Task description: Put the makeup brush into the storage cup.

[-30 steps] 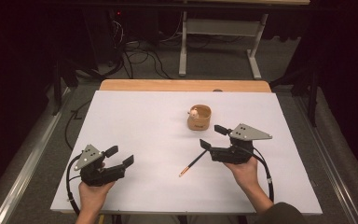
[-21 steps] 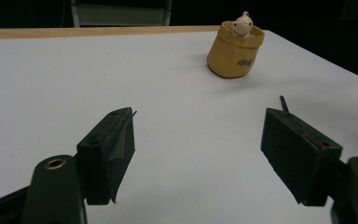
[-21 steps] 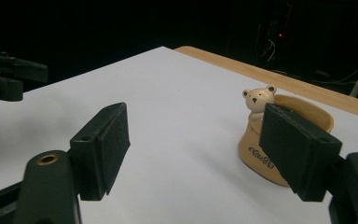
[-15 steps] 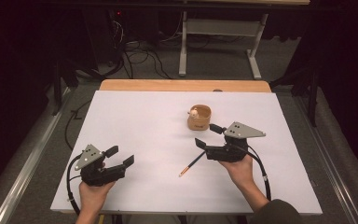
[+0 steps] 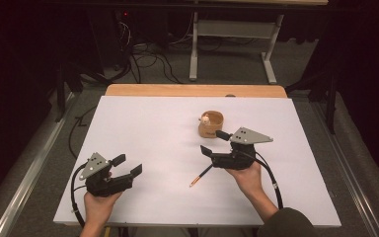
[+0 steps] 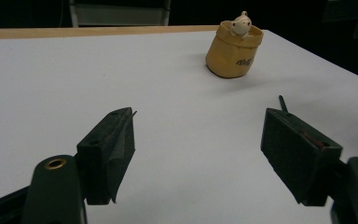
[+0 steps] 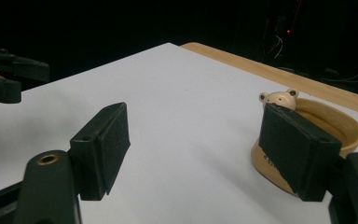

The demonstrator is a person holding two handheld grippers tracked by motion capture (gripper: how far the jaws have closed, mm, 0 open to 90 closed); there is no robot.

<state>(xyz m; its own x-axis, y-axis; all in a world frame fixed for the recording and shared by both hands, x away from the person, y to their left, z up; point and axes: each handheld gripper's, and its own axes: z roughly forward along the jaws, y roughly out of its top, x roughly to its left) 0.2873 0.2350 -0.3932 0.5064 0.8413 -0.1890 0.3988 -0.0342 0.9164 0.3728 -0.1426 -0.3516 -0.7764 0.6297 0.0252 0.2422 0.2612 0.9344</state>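
1. The room is dark; grey floor lies beyond the table, with a tangle of black cables (image 5: 150,61) and a pale metal stand (image 5: 232,37) on it.
2. The table (image 5: 158,128) has a white top with a wooden strip along its far edge.
3. The right gripper (image 5: 214,143) is held above the table's right half with jaws spread wide, gripping nothing; one jaw is just beside the cup.
4. The left gripper (image 5: 128,165) sits near the front left corner, jaws wide apart and empty.
5. The tan cup (image 5: 210,124) stands upright right of centre, with a small bear figure (image 6: 239,22) at its rim.
6. The pencil (image 5: 200,176) lies flat on the table, just below the right gripper, well apart from the left one.
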